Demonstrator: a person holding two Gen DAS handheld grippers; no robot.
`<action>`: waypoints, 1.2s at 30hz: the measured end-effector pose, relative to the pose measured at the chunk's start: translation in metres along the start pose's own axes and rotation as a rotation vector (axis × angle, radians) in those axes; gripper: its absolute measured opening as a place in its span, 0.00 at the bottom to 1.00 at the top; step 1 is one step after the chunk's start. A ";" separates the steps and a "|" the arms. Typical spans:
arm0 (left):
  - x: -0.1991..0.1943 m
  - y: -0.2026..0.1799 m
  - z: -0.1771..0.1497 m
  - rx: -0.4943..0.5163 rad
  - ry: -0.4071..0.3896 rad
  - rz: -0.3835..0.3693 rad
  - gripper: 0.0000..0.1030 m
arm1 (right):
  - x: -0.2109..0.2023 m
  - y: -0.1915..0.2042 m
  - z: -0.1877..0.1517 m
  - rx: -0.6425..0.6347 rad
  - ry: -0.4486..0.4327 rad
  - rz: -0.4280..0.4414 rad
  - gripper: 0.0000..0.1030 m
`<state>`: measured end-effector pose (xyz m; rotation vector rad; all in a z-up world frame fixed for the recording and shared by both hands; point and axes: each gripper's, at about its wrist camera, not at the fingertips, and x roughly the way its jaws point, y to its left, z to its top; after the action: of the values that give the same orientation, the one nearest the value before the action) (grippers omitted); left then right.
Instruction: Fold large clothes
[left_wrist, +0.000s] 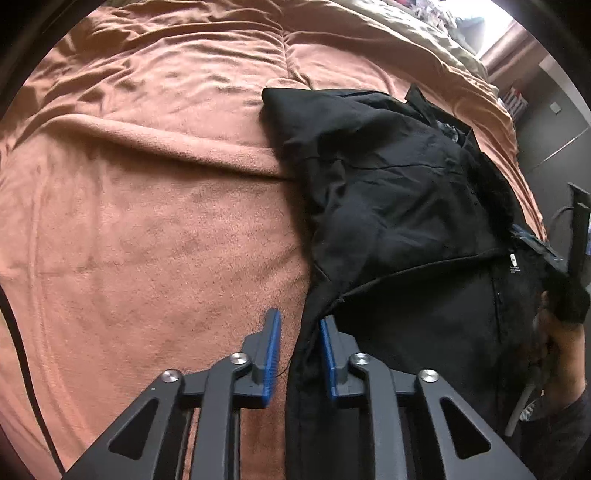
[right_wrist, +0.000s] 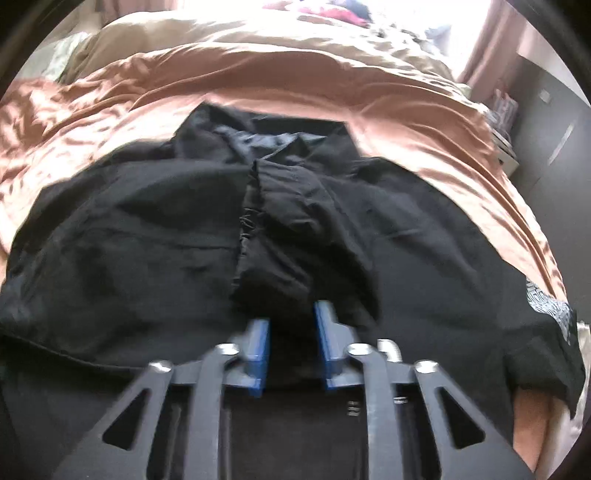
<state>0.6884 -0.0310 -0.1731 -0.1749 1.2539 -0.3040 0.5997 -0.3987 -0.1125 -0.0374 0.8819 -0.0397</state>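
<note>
On the bed, a salmon blanket (left_wrist: 147, 221) lies bare at the left; the left claw (left_wrist: 297, 325) stands with its blue pads apart astride the edge of the black garment (left_wrist: 399, 192), not clamping it. Further right, the right claw (right_wrist: 291, 317) is parted over a bunched fold of the same garment (right_wrist: 147, 240); grip unclear
</note>
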 end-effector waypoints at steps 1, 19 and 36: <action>-0.001 -0.001 -0.001 0.008 -0.007 0.008 0.19 | -0.006 -0.009 -0.001 0.016 -0.016 -0.009 0.07; -0.017 0.015 -0.008 -0.061 -0.042 -0.024 0.16 | -0.025 -0.152 -0.084 0.426 0.057 0.260 0.15; -0.045 -0.004 -0.010 -0.027 -0.095 -0.060 0.16 | -0.010 -0.210 -0.110 0.628 0.047 0.359 0.12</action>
<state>0.6660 -0.0199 -0.1346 -0.2480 1.1604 -0.3272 0.5039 -0.6095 -0.1645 0.7093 0.8800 0.0201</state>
